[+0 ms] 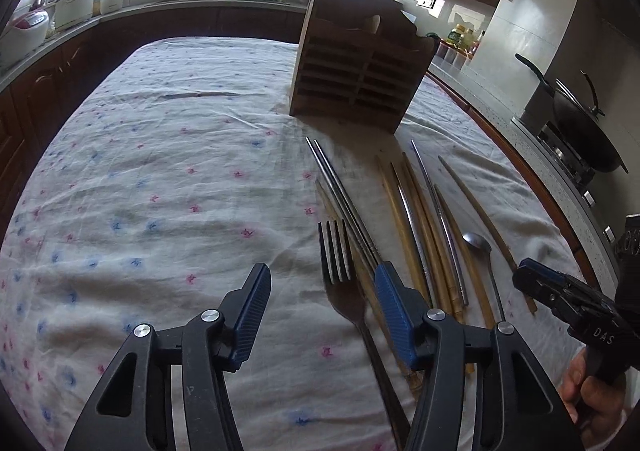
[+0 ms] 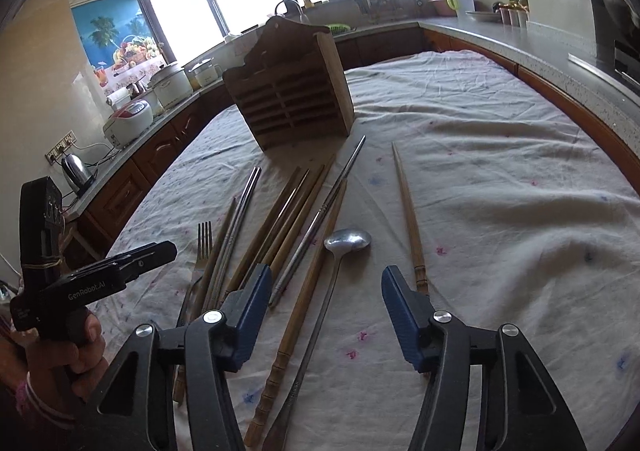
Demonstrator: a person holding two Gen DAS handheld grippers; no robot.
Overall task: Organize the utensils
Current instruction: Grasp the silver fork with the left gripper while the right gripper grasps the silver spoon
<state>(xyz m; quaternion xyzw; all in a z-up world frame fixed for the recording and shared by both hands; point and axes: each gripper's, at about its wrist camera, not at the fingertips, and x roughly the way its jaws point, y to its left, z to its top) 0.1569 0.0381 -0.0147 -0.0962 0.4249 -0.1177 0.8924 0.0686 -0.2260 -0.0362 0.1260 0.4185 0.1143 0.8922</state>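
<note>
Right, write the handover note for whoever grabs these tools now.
Left tool: open, nothing held, over the fork.
Right tool: open, nothing held, over the spoon.
Chopsticks, fork and spoon all lie loose on the cloth in front of the wooden holder.
Done: nothing visibly put away yet.
Left: everything on the cloth, presumably into the holder.

The left gripper [image 1: 320, 291] and right gripper [image 2: 322, 299] are held angled downward, jaws parted, nothing clamped, fingertips toward twelve o'clock.
</note>
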